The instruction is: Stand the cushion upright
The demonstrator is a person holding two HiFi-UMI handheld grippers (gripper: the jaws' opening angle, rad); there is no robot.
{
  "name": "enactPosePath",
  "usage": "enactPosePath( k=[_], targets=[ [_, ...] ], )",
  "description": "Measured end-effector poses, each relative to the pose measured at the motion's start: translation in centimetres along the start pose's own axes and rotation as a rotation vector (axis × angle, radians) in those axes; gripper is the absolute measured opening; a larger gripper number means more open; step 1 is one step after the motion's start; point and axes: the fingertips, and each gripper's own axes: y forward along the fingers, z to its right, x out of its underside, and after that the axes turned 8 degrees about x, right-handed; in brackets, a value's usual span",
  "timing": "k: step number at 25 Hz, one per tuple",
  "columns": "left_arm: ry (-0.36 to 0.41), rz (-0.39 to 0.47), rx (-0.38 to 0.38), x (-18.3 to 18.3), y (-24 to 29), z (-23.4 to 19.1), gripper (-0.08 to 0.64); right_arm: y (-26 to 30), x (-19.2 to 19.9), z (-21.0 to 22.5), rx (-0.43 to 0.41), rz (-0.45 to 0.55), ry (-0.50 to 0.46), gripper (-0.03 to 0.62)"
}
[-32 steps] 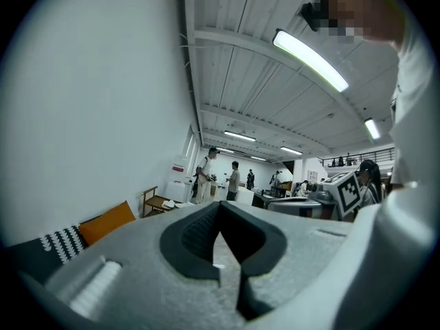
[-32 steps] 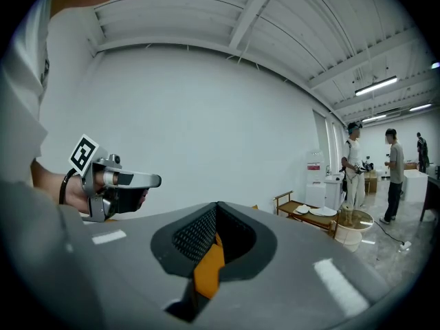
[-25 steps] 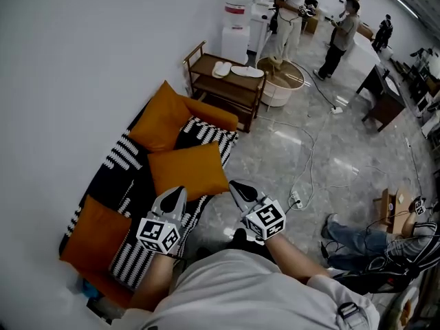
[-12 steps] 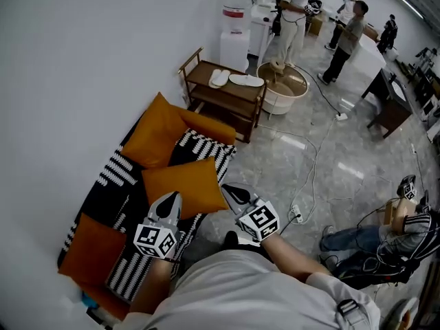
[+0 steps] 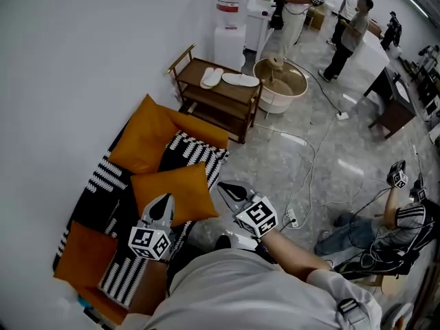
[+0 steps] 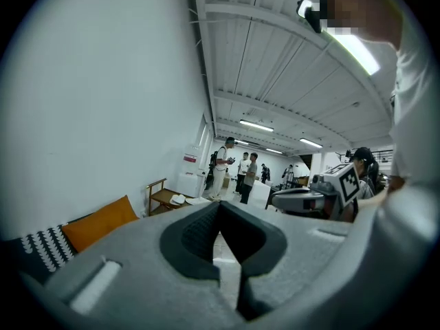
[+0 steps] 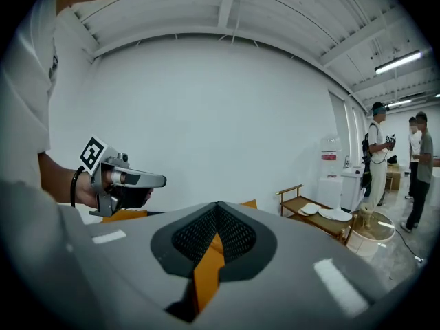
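Cushion [image 5: 172, 192], orange, is seen lying flat on the striped sofa [image 5: 103, 177], at nine o'clock of the right gripper [image 5: 225, 188]. That and the left gripper [image 5: 163, 201] are closed, empty. Approach is judged the step in hand; next, jaws must be opened at the cushion's edge.

I have moved both grippers closer to the flat orange cushion [image 5: 172, 190]. Now it sits right in front of my left gripper [image 5: 162, 203] and just beside my right gripper [image 5: 229, 189].
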Motion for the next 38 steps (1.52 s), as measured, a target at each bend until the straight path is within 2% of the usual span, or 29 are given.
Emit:
enactPosePath(
  k=[6,13,18,27,30,35,38],
  targets=[
    [-0.018,-0.052,-0.017,1.0,1.1,-2.8,0.003,2.9,0.9,1.2,-0.021,-0.037,0.034,0.011],
    [-0.043,-0.073,-0.010,1.5,2.6,-8.0,0.003,7.5,1.4,1.3,-0.028,-0.078,0.040,0.011],
    [-0.058,-0.100,-0.010,2.1,3.8,-12.6,0.003,11.8,2.9,1.7,-0.040,-0.162,0.055,0.011],
    [-0.091,-0.226,-0.028,5.4,4.9,-21.1,0.005,20.8,6.1,1.9,-0.038,-0.238,0.113,0.012],
    [-0.103,-0.272,-0.027,7.4,5.5,-23.7,0.006,23.4,8.3,2.2,-0.051,-0.282,0.120,0.041],
    [-0.101,-0.407,-0.018,12.8,6.5,-28.6,0.090,27.6,13.5,3.7,-0.022,-0.374,0.115,0.095],
    [-0.111,-0.460,-0.031,16.0,6.4,-31.1,0.108,29.4,16.8,4.7,0.007,-0.421,0.113,0.118]
  ],
)
